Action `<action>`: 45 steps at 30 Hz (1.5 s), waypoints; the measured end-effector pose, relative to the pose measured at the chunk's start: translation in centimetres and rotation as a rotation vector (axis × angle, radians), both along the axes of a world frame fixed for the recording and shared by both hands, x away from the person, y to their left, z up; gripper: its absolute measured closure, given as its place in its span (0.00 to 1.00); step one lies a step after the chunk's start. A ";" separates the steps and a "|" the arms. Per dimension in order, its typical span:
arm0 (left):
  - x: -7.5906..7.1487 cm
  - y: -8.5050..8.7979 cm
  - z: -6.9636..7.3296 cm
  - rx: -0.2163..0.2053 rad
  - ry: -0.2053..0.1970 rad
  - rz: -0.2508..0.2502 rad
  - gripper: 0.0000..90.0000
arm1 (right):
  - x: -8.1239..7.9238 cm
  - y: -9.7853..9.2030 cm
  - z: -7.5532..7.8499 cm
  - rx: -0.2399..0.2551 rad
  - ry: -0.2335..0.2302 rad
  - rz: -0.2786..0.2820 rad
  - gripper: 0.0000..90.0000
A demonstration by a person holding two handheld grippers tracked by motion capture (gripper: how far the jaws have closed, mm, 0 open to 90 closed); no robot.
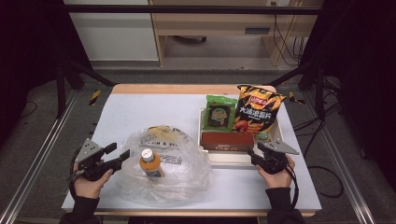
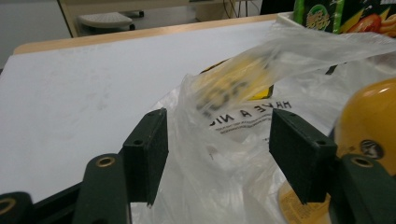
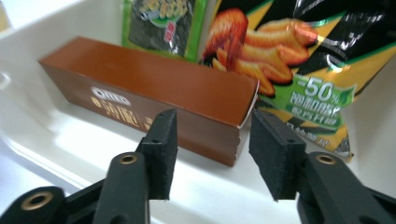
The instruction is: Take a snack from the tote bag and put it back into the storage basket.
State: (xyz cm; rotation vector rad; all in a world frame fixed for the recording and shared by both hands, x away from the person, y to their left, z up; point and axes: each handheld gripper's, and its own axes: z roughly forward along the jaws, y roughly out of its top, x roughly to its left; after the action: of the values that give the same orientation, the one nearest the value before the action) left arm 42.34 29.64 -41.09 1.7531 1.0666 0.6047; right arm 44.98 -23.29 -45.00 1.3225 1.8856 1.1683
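Both tools stand with their jaws apart. Left tool (image 1: 122,155) sits at the left edge of the clear plastic bag (image 1: 187,177), and in the left gripper view a fold of that film runs up between the pads without being pinched. Right tool (image 1: 252,153) points into the white tray (image 1: 224,158) at the near end of the brown box (image 1: 227,139); in the right gripper view the box corner lies just beyond the gap between the pads, not touched.

I judge the work to be packing snacks from the tray into the bag, and the step in hand to be the reach for the box while the left side readies the bag mouth. The next move calls for the right tool to go forward until the pads straddle the box's narrow end, then close squarely; the left tool needs to nip the film and lift it so an opening is there.

On the pale, matt worktop (image 1: 140,112) the bag is the widest thing: thin, crinkled, glossy, slack, with black print. The tray is hard, smooth and shallow. Leaning in its far right corner, the chip packet (image 1: 259,109) is a puffed foil pillow, black and orange. The box is stiff card, long and sharp-edged. The green packet (image 1: 219,112) is flat and shiny. Inside the bag, an orange bottle (image 1: 150,163) stands rounded and smooth, with a pale cap.
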 end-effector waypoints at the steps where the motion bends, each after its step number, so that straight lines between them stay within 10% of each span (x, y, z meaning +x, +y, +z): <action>1: -0.1 -0.1 0.2 -0.004 -0.004 -0.005 0.41 | -0.1 0.0 0.2 0.003 -0.007 0.000 0.54; 26: -3.4 -3.4 3.7 -0.029 -0.080 -0.129 0.28 | -1.6 0.1 2.2 0.062 -0.044 0.044 0.39; 45: -3.7 -6.8 2.6 0.050 -0.032 -0.189 0.25 | -1.7 0.4 2.5 0.058 -0.040 0.067 0.38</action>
State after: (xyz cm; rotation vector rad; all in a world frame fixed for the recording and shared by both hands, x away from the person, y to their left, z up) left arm 38.60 22.84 -38.45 1.8564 0.8581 0.5432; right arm 43.27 -22.93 -42.55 1.2663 1.8935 1.2823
